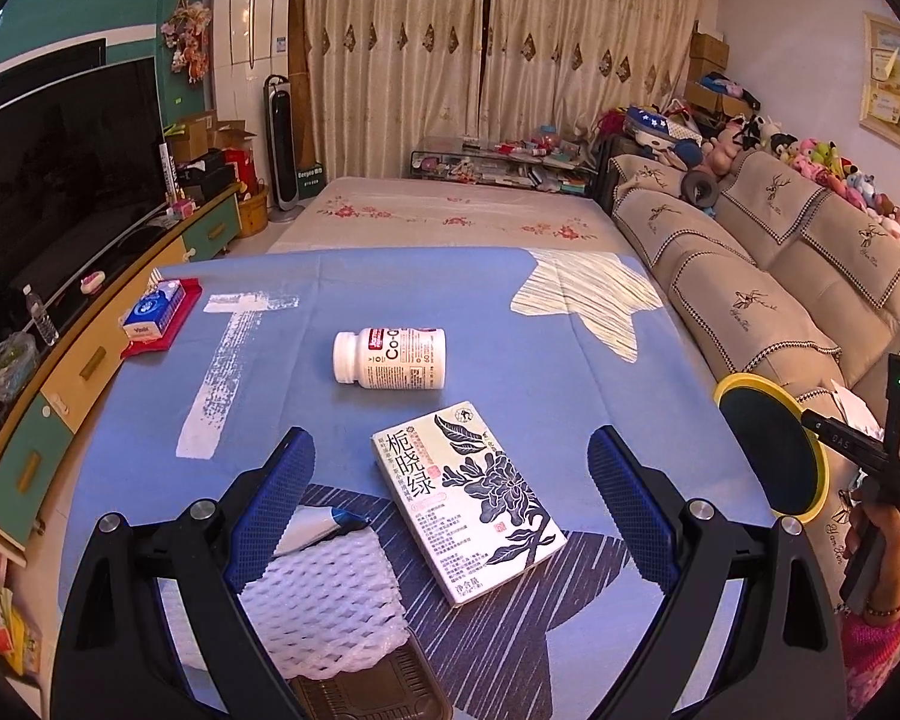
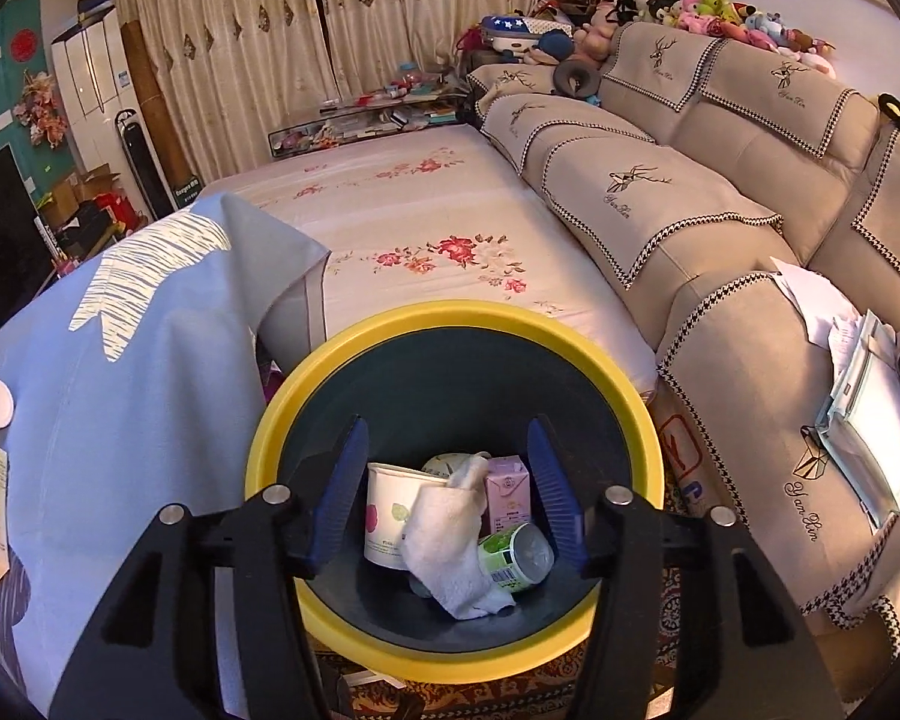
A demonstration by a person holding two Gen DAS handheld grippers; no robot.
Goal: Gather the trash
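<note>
The right gripper (image 2: 447, 489) is hanging over the yellow-rimmed bin (image 2: 450, 315), low in the frame, jaws partly spread and holding nothing; a crumpled tissue (image 2: 450, 546) is lying inside among a cup (image 2: 387, 513) and can (image 2: 513, 552). The left gripper (image 1: 450, 504) is waiting wide open and empty over the tabletop (image 1: 510, 324), where a bottle (image 1: 390, 358), box (image 1: 468, 498) and foam net (image 1: 324, 612) are still lying. Best clear the rim before swinging back.
</note>
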